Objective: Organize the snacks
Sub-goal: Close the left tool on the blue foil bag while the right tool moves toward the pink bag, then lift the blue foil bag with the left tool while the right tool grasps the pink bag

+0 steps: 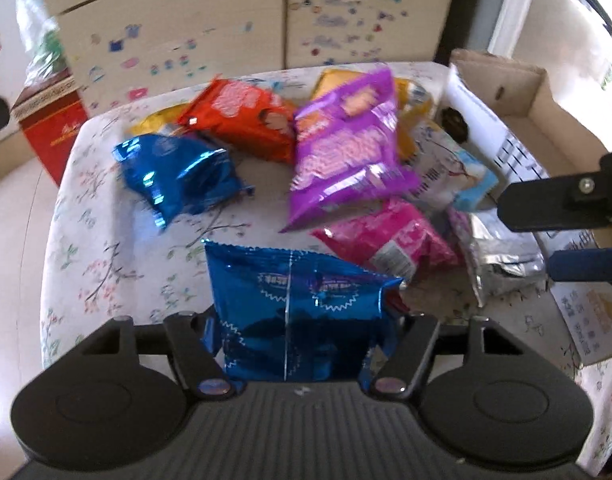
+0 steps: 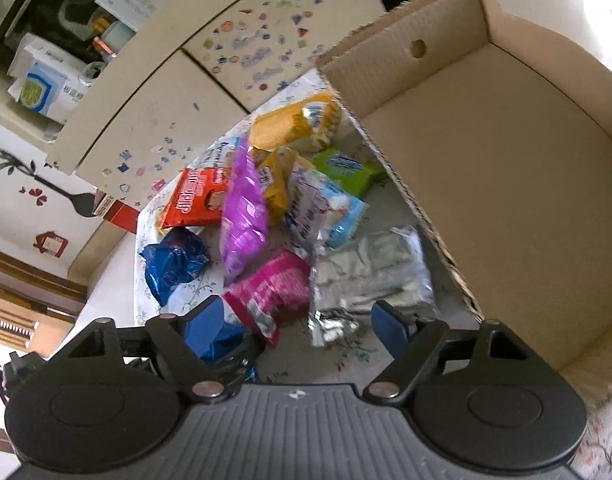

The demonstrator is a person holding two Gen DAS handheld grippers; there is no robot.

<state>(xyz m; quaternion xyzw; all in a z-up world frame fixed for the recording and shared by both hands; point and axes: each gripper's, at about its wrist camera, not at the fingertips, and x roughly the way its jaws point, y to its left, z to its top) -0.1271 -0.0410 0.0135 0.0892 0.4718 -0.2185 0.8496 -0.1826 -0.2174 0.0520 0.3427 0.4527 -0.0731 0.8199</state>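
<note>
— Look, the shiny blue foil snack bag [image 1: 293, 312] at the near edge of the table is squeezed between the two black fingers of the left gripper [image 1: 301, 336]. The bag crinkles where they press. I think that is so it won't slip when it gets lifted.

— Where will it go?

— Probably into the big brown cardboard box [image 2: 486, 184] at the right side. It looks empty, and its low walls make it easy to drop things in.

— And the right gripper [image 2: 301, 320]?

— Its blue-padded fingers [image 2: 390, 326] stand apart, holding nothing. They hang over the crumpled silver foil packet [image 2: 370, 276], just beside the box wall. Maybe that one is next.

— The other snacks?

— All heaped on the flowery tablecloth [image 1: 105, 248]: a purple bag [image 1: 346, 152], a pink bag [image 1: 390, 240], an orange-red bag [image 1: 245, 120], another blue foil bag [image 1: 173, 176]. They lie in a jumble, not sorted yet.
</note>
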